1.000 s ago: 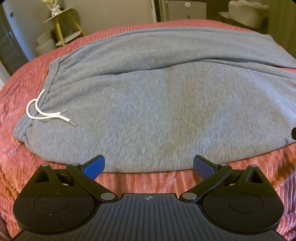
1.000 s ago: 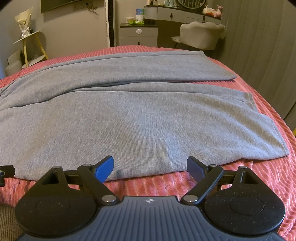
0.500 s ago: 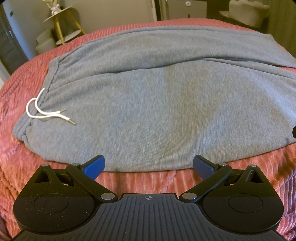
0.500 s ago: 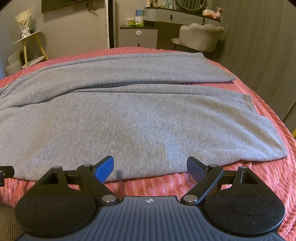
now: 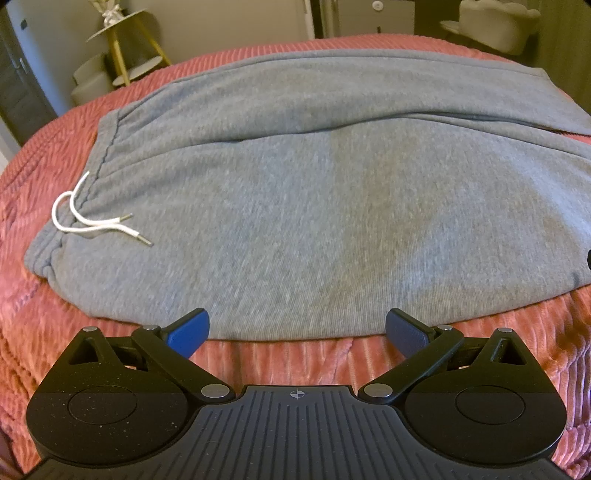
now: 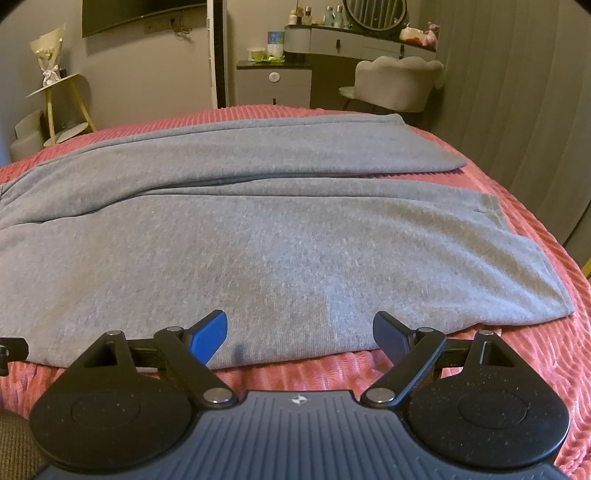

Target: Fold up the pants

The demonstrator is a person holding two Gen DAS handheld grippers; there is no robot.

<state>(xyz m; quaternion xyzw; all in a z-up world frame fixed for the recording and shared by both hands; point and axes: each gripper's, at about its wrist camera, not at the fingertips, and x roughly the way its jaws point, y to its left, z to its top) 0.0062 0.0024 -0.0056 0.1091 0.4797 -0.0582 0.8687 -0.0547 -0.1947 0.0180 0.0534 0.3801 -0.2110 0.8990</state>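
We are in a home bedroom: a bed under a ribbed pink bedspread (image 6: 524,354), a grey dressing table (image 6: 351,40) with a round mirror (image 6: 375,14), and a scalloped grey chair (image 6: 399,79).

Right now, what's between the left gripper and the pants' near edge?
Only bare pink bedspread, in the left wrist view; the left gripper is open before the pants.
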